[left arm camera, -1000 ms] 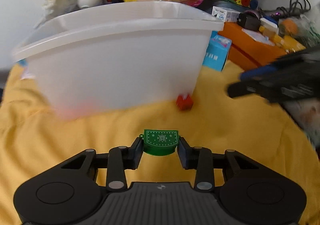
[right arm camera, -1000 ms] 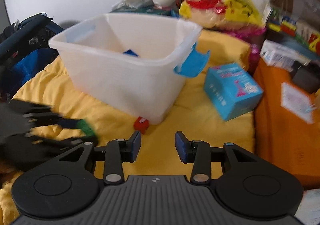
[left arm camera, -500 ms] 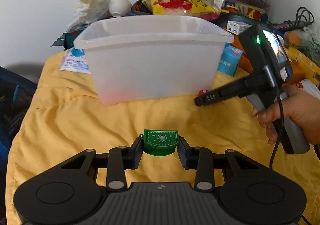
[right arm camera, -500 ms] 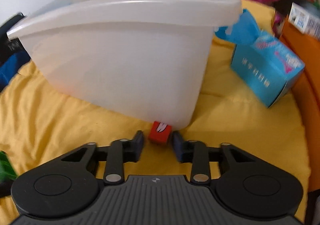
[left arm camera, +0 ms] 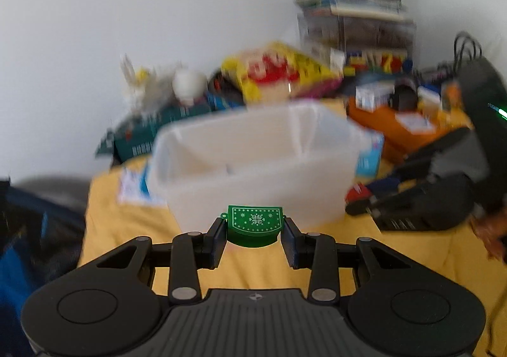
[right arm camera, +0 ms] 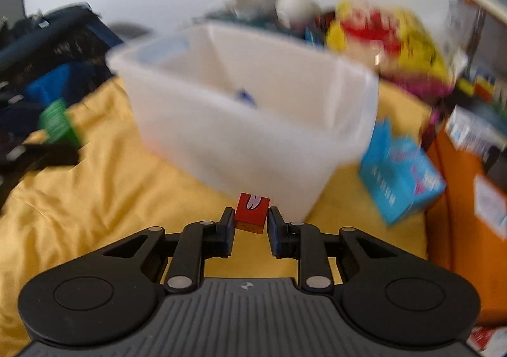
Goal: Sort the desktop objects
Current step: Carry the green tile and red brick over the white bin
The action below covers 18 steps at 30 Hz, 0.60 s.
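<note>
**Ana:** Hand-held gripper on the left point(left arm camera: 255, 235) first: what has it got?

**Ben:** A small green tin point(left arm camera: 255, 223) with a snowflake print, gripped across its two short ends, low centre of the left wrist view. It looks stiff and light, with smooth, probably slippery sides, so I'd keep the pads flat on those ends and well down from the lid.

**Ana:** And behind it?

**Ben:** The white plastic bin point(left arm camera: 253, 173) on the yellow cloth point(left arm camera: 126, 230), mid-frame and open at the top. I judge the tin is bound for it.

**Ana:** Now the right-hand one.

**Ben:** The right hand-held gripper point(right arm camera: 252, 225) is narrow and its jaws are closing, with a small red block point(right arm camera: 252, 212) between them, low centre of the right wrist view, just in front of the bin's near corner. Both pads look to be against its sides.

**Ana:** How will it handle?

**Ben:** Hard, light and square-edged, I think. Two flat opposite faces suit the pads. A grip taken off-centre could twist it out.
</note>
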Tool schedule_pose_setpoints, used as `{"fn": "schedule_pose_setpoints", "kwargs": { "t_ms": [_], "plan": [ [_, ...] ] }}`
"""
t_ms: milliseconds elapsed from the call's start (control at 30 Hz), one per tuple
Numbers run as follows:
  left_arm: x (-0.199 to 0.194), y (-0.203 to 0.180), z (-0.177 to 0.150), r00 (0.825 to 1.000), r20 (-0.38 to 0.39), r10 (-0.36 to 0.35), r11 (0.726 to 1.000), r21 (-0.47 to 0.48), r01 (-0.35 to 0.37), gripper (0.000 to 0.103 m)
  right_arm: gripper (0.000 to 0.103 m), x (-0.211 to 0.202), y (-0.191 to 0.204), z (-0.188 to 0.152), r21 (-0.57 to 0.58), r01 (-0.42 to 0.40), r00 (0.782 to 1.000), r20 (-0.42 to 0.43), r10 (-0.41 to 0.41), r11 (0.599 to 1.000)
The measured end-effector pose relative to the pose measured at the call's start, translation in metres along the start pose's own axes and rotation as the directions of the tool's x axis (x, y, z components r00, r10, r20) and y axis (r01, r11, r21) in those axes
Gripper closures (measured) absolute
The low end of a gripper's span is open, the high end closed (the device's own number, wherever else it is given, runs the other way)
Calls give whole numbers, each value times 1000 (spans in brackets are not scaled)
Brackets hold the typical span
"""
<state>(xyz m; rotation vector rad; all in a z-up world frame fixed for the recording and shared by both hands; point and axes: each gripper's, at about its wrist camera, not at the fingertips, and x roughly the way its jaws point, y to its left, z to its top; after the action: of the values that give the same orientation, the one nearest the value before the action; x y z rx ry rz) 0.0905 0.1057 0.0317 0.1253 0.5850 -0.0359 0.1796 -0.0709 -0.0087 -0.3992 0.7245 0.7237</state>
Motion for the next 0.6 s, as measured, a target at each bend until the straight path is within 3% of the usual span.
{"fn": "schedule_pose_setpoints", "kwargs": {
  "t_ms": [167, 333, 467, 600],
  "plan": [
    [-3, 14, 49, 996, 84, 24, 999, 43, -28, 62, 78, -31, 3, 37, -38, 0, 995, 99, 4, 999],
    [13, 24, 95, 992, 125, 19, 999, 30, -22, 62, 78, -33, -6, 76, -46, 36, 988, 151, -28, 998],
    [44, 32, 123, 995, 103, 12, 1000, -7, -12, 62, 78, -19, -22, 102, 23, 27, 990, 139, -30, 999],
    [85, 36, 132, 1000, 18, 20, 1000, -21, -19, 62, 78, -5, -22, 123, -28, 78, 988, 139, -73, 997]
  ]
}}
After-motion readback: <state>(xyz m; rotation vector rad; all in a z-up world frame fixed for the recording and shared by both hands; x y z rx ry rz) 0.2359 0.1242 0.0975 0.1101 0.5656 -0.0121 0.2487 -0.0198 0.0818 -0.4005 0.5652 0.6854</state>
